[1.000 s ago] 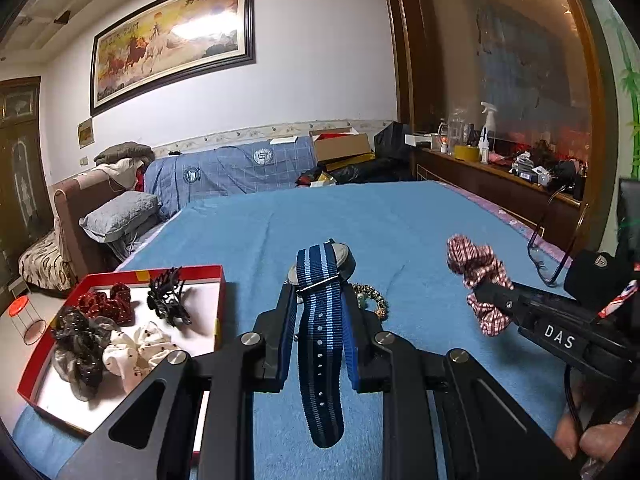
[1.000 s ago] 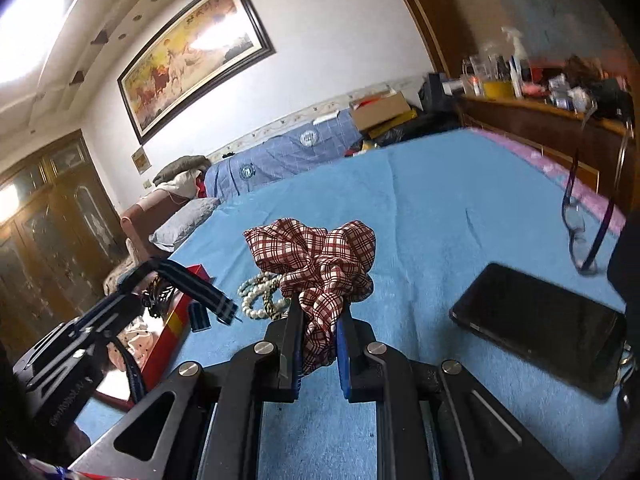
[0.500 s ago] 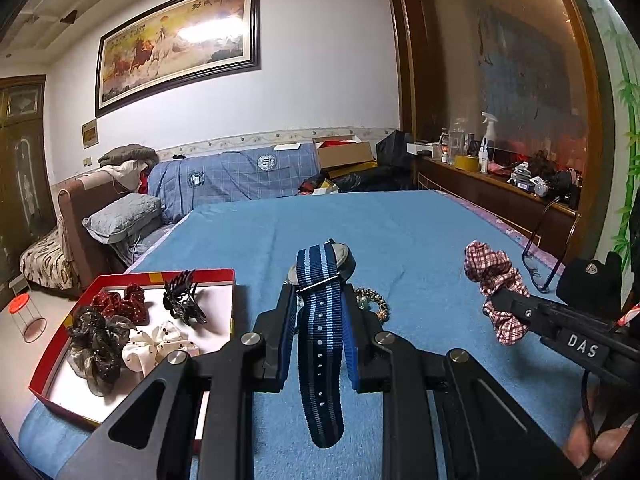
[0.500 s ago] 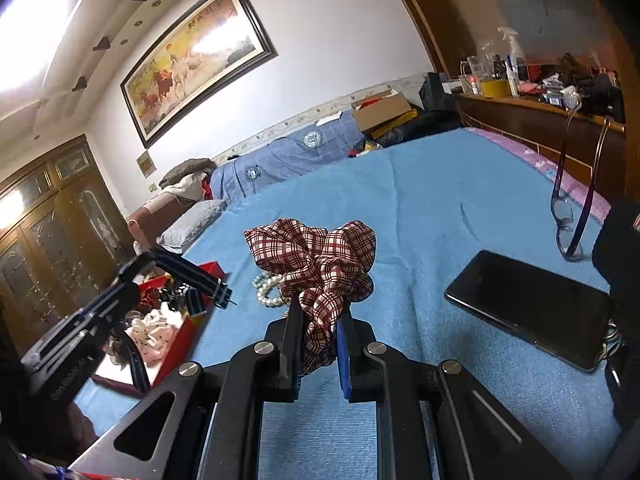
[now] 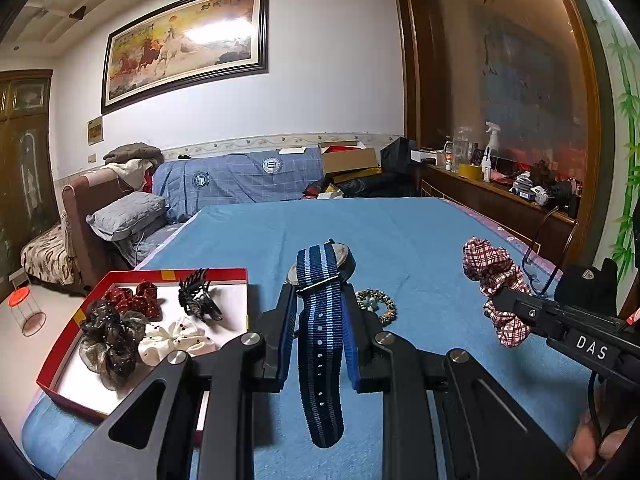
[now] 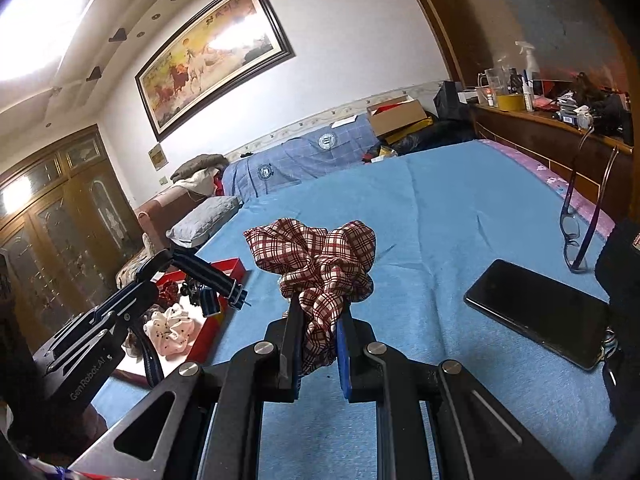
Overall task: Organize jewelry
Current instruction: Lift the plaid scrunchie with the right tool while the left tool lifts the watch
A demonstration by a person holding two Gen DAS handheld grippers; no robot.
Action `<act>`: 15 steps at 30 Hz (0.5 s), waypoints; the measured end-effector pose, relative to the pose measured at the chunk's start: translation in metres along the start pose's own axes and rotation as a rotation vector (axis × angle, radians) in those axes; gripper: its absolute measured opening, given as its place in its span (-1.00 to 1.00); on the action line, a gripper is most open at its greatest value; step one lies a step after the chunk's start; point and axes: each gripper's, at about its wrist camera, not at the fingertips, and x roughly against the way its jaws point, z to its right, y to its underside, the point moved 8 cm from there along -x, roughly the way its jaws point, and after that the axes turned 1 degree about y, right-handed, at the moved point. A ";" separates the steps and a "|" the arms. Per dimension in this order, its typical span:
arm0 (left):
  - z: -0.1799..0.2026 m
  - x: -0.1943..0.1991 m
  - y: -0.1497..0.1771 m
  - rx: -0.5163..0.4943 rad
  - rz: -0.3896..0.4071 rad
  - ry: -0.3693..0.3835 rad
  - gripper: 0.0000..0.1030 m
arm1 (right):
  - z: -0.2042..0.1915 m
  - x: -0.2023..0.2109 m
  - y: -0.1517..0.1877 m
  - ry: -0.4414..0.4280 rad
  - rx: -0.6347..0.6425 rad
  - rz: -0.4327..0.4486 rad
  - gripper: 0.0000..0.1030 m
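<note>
Left wrist view shows us holding a striped watch (image 5: 320, 320), its blue band pinched between the closed pads of the left hand-held gripper (image 5: 320, 344), with the watch face up by the tips and the loose strap end hanging down toward the camera. The right hand-held gripper (image 6: 318, 340) is likewise clamped shut, on a red plaid scrunchie (image 6: 316, 260) that bunches up above its tips. Compared with a second ago, both loads now sit higher over the blue bed (image 5: 400, 240): the red tray (image 5: 60, 360) and the bead bracelet (image 5: 376, 304) look further below us, and the phone (image 6: 536, 312) has slid down and away in the right wrist view. We read this as both items lifted clear of the bed, with the grips unchanged. The tray already carries a dark scrunchie (image 5: 108, 336), a white dotted scrunchie (image 5: 176, 336), a red dotted one (image 5: 136, 296) and a black claw clip (image 5: 198, 296). So we judge the carry toward the tray to be the step in hand, with the bracelet left lying on the bed just beyond the left gripper.
</note>
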 end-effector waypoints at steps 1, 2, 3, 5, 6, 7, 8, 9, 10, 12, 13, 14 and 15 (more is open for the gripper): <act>-0.002 0.001 0.000 0.002 0.001 -0.002 -0.60 | 0.002 -0.001 -0.002 -0.002 0.000 -0.001 -0.71; -0.004 0.002 0.001 0.006 0.002 -0.003 -0.60 | 0.001 -0.002 -0.002 -0.004 0.001 -0.004 -0.71; -0.006 0.003 0.001 0.008 0.004 -0.004 -0.60 | 0.001 -0.003 -0.002 -0.006 0.002 -0.006 -0.71; -0.010 0.004 0.002 0.013 0.002 -0.008 -0.60 | 0.000 -0.004 -0.001 -0.010 0.003 -0.009 -0.71; -0.012 0.005 0.003 0.017 0.001 -0.010 -0.60 | 0.000 -0.005 -0.001 -0.010 0.004 -0.010 -0.71; -0.014 0.006 0.004 0.021 0.000 -0.010 -0.60 | -0.001 -0.005 -0.001 -0.012 0.007 -0.012 -0.71; -0.016 0.005 0.004 0.022 -0.001 -0.012 -0.60 | -0.002 -0.005 -0.001 -0.013 0.008 -0.012 -0.71; -0.017 0.006 0.004 0.022 -0.001 -0.015 -0.60 | -0.002 -0.005 -0.001 -0.014 0.010 -0.011 -0.71; -0.018 0.006 0.004 0.023 -0.001 -0.017 -0.60 | -0.002 -0.005 -0.001 -0.015 0.013 -0.011 -0.71; -0.020 0.007 0.005 0.025 -0.002 -0.019 -0.60 | -0.001 -0.006 -0.002 -0.017 0.014 -0.012 -0.71; -0.021 0.007 0.006 0.026 -0.003 -0.020 -0.60 | -0.002 -0.007 -0.001 -0.018 0.015 -0.013 -0.71; -0.022 0.008 0.006 0.027 -0.004 -0.021 -0.60 | -0.003 -0.007 0.000 -0.019 0.015 -0.015 -0.71; -0.022 0.007 0.006 0.029 -0.004 -0.022 -0.60 | -0.002 -0.008 0.000 -0.019 0.015 -0.017 -0.71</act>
